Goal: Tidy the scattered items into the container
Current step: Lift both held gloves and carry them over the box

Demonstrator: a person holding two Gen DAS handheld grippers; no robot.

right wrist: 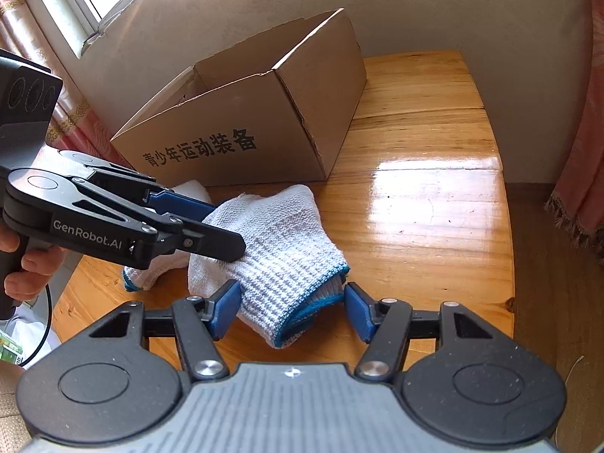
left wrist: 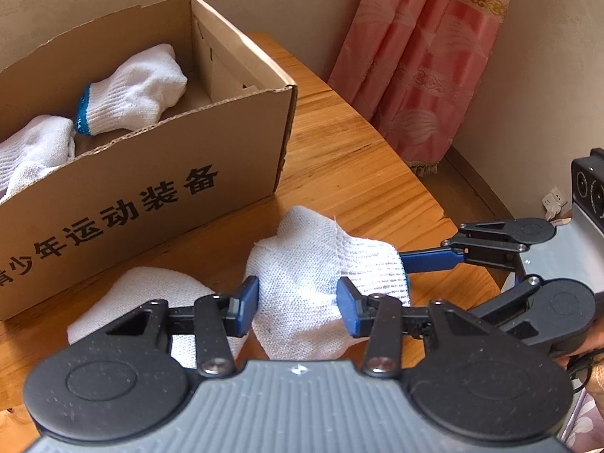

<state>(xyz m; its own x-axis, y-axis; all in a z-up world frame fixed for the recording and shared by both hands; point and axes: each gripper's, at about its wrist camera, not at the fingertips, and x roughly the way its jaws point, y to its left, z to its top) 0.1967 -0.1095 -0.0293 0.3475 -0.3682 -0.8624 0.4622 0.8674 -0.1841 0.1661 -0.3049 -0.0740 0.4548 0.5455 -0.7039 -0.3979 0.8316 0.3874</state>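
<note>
A white knit glove with a blue cuff (left wrist: 302,260) (right wrist: 287,249) lies crumpled on the wooden table in front of the cardboard box (left wrist: 151,196) (right wrist: 245,128). My left gripper (left wrist: 298,302) (right wrist: 226,226) stands open, its fingers straddling the glove's finger end. From the other side, my right gripper (right wrist: 292,307) (left wrist: 407,283) is open around the cuff end. A second white glove (left wrist: 151,290) (right wrist: 151,275) rests flat on the table beside the first. Two more white gloves (left wrist: 139,90) (left wrist: 30,151) lie inside the open box.
The wooden table (left wrist: 358,158) (right wrist: 415,188) stretches bare and glossy to the right of the box. Pink curtains (left wrist: 415,75) hang past its far edge, against a beige wall. A person's hand (right wrist: 22,264) grips the left gripper's handle.
</note>
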